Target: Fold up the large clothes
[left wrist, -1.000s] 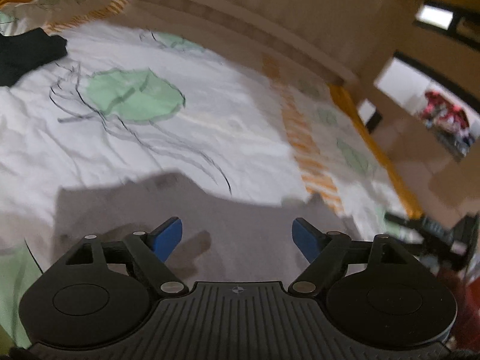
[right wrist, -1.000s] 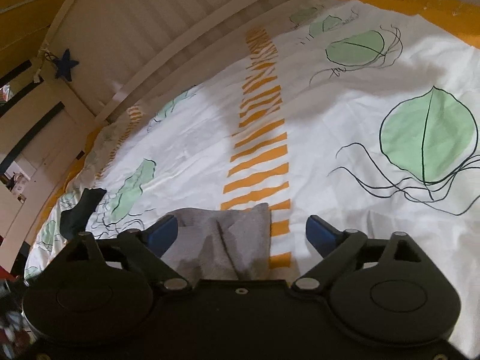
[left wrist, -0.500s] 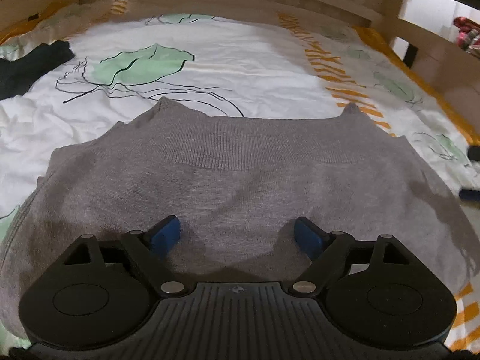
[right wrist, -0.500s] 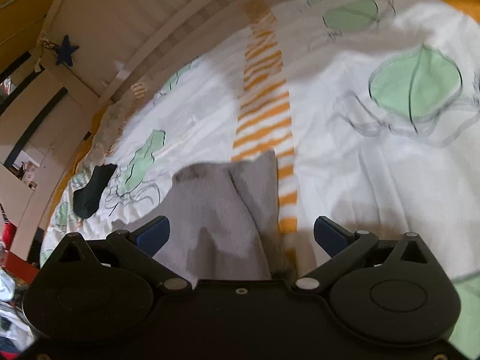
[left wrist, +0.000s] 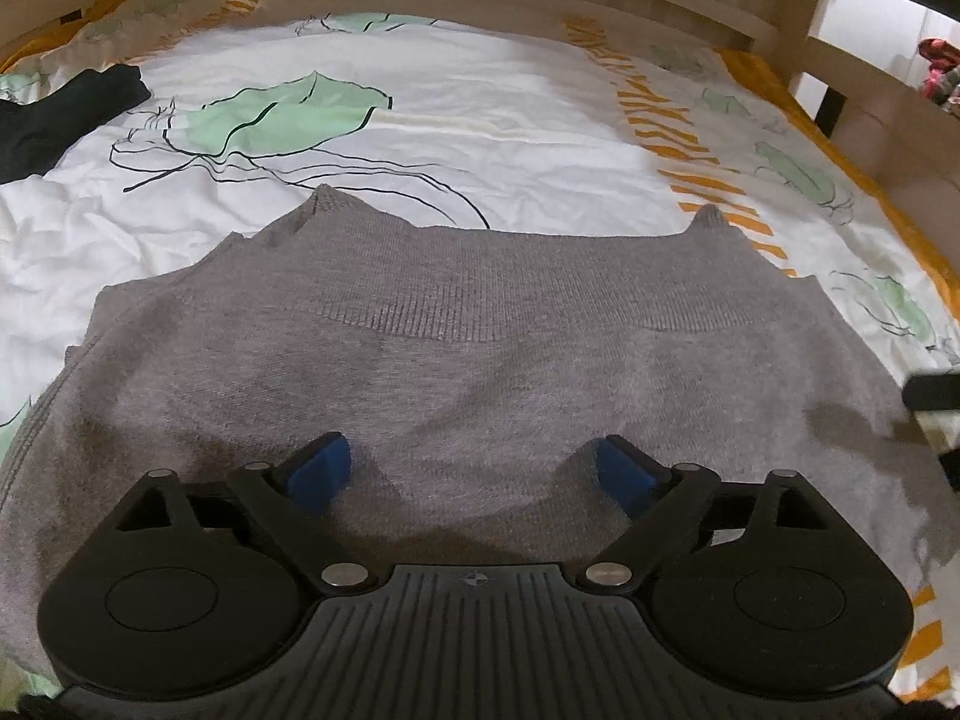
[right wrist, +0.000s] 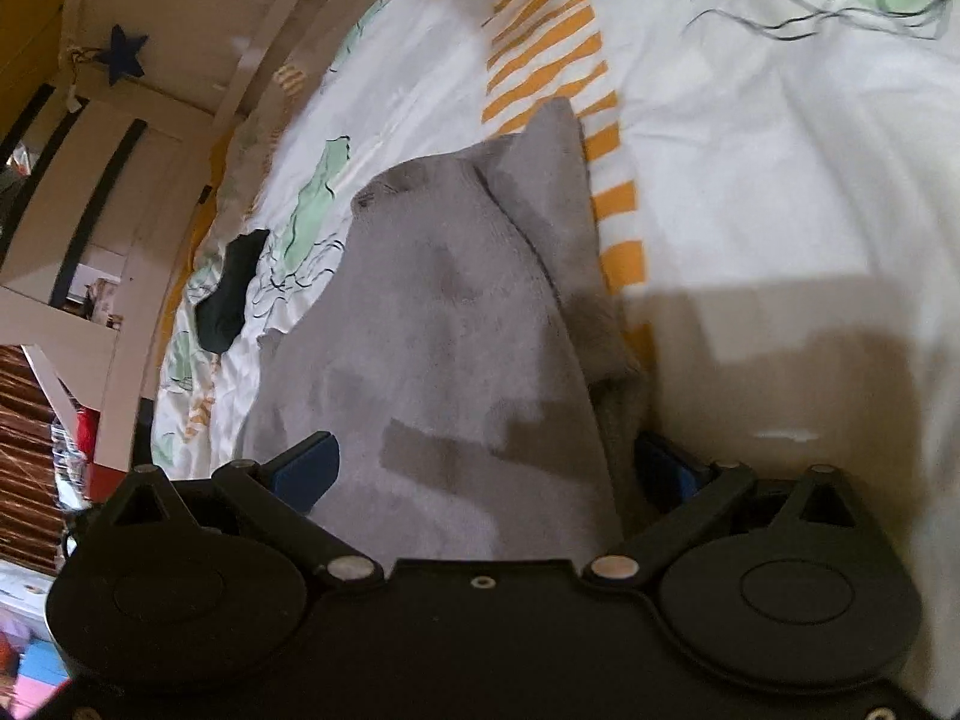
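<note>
Left wrist view: grey sweater lies flat on bedsheet.

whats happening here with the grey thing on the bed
A person with a gripper in each hand is folding a grey knit sweater laid on a leaf-print duvet. The left gripper, whose jaws have just been opening, and the right gripper both stand open over the sweater, gripping nothing. A dark garment lies apart near the bed's edge.
</note>
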The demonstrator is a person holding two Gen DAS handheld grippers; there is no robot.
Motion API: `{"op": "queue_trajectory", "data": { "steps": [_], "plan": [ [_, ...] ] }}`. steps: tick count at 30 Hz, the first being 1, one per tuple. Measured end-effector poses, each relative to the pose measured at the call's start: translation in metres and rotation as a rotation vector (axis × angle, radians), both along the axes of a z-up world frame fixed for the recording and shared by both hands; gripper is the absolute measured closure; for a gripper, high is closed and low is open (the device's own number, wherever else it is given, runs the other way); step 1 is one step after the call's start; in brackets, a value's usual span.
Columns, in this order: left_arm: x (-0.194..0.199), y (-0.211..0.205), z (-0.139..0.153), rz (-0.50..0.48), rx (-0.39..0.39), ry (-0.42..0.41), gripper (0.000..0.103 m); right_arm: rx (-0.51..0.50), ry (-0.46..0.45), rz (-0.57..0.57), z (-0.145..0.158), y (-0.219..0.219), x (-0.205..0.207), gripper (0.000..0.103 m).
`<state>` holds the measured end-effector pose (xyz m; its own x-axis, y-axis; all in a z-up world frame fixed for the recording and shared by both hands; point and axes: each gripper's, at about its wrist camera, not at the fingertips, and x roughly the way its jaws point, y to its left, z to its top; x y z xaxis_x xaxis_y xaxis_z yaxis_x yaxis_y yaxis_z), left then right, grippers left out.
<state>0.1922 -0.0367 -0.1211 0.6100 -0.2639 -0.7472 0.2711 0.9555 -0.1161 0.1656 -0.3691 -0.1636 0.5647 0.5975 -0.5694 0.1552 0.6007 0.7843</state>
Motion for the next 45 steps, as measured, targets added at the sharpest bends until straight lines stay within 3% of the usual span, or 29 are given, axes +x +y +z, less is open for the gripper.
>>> {"op": "queue_trajectory", "data": {
  "steps": [9, 12, 16, 18, 20, 23, 26, 28, 29, 30, 32, 35, 40, 45],
  "plan": [
    [0.003, -0.005, -0.001, 0.016, 0.022, 0.009, 0.006, 0.238, -0.029, -0.087, -0.024, -0.016, 0.023, 0.0],
    [0.006, -0.007, -0.001, 0.024, 0.014, 0.018, 0.001, 0.238, -0.049, -0.103, -0.023, -0.014, 0.02, 0.0],
    [0.014, -0.007, 0.005, 0.041, 0.003, 0.06, 0.002, 0.162, -0.078, -0.067, -0.018, -0.004, 0.018, 0.0],
    [0.014, 0.001, 0.013, 0.074, -0.072, 0.069, 0.009, 0.14, -0.084, -0.051, -0.015, -0.002, 0.019, 0.0],
    [0.011, 0.005, 0.02, 0.098, -0.129, 0.074, 0.032, 0.136, -0.085, -0.036, -0.014, -0.002, 0.019, 0.0],
    [0.0, 0.006, 0.025, 0.099, -0.181, 0.07, 0.046, 0.136, -0.086, -0.015, -0.012, -0.003, 0.02, 0.0],
    [-0.013, 0.004, 0.016, 0.096, -0.166, 0.052, 0.052, 0.116, -0.093, 0.014, -0.009, 0.002, 0.021, 0.001],
    [-0.013, -0.001, 0.006, 0.072, -0.114, 0.034, 0.053, 0.076, -0.096, 0.036, -0.006, 0.006, 0.021, 0.007],
    [-0.011, -0.003, 0.004, 0.06, -0.093, 0.023, 0.053, 0.048, -0.094, 0.049, -0.004, 0.008, 0.021, 0.022],
    [-0.009, -0.005, 0.002, 0.052, -0.081, 0.016, 0.053, 0.016, -0.088, 0.058, -0.004, 0.01, 0.02, 0.044],
    [-0.003, -0.004, 0.003, 0.056, -0.091, 0.027, 0.053, -0.01, -0.077, 0.068, -0.007, 0.013, 0.016, 0.06],
    [0.002, 0.007, 0.006, 0.055, -0.152, 0.063, 0.053, -0.054, -0.112, 0.066, 0.004, 0.017, 0.01, 0.065],
    [0.006, 0.032, 0.015, 0.007, -0.234, 0.102, 0.053, -0.096, -0.213, 0.042, 0.046, 0.036, -0.005, 0.067],
    [0.008, 0.08, 0.04, 0.037, -0.277, 0.043, 0.053, -0.157, -0.243, 0.065, 0.091, 0.071, -0.003, 0.068]
  ]
}}
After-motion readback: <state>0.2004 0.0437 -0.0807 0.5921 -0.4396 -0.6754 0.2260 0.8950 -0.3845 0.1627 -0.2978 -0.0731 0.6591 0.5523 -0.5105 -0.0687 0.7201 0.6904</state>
